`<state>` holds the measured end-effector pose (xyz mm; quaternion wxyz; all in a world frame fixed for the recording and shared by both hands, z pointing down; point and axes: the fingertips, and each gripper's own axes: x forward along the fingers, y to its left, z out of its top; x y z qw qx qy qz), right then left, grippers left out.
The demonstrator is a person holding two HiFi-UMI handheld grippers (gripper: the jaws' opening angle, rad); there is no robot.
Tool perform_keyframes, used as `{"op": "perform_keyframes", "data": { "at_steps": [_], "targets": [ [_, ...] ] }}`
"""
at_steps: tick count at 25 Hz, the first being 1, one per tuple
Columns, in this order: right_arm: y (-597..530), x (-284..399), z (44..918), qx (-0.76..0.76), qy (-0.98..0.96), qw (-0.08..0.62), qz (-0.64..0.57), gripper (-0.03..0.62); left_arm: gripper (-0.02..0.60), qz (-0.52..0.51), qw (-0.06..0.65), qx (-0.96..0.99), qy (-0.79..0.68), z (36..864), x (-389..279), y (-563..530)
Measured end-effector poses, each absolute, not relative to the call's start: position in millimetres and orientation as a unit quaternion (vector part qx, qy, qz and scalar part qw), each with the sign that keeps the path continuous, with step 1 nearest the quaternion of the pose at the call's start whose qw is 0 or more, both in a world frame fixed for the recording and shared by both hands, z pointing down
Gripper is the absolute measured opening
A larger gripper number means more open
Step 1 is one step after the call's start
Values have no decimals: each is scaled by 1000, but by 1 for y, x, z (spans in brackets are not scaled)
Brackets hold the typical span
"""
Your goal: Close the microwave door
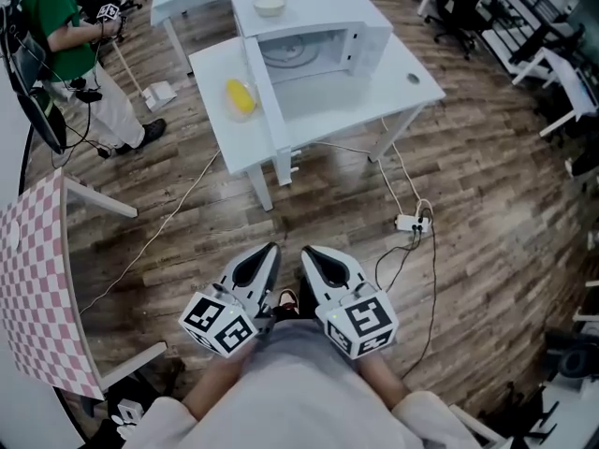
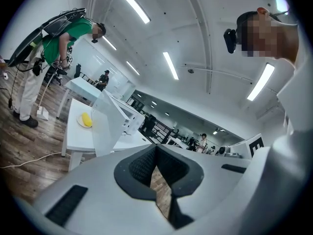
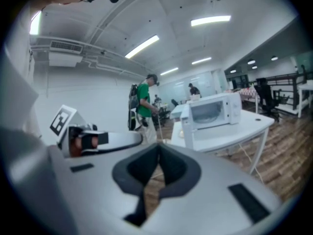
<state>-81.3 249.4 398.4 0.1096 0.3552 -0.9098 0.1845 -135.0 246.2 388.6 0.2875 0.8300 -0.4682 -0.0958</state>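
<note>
A white microwave (image 1: 323, 36) stands on a white table (image 1: 412, 87), well ahead of me. Its door (image 1: 261, 96) is swung wide open toward me and the cavity with the turntable shows. Both grippers hang low and close to my body, far from the table. The left gripper (image 1: 270, 249) and the right gripper (image 1: 307, 251) sit side by side, each shut with nothing between the jaws. In the left gripper view the open door (image 2: 108, 125) shows edge-on past the shut left gripper (image 2: 156, 149). The right gripper view shows the microwave (image 3: 215, 111) beyond the shut right gripper (image 3: 159, 148).
A yellow object on a plate (image 1: 241, 96) lies on the table left of the door, and a bowl (image 1: 270, 6) sits on the microwave. A power strip with cables (image 1: 412, 221) lies on the wooden floor. A pink checkered table (image 1: 37, 279) stands left; a person in green (image 1: 56, 21) is far left.
</note>
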Motion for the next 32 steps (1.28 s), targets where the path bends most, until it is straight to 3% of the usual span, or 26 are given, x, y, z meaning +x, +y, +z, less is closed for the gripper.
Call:
{"op": "perform_keyframes", "data": {
  "at_steps": [32],
  "targets": [
    [81, -6, 381, 328, -930, 65, 155, 23, 12, -62, 233, 820, -518, 375, -76, 105]
  ]
}}
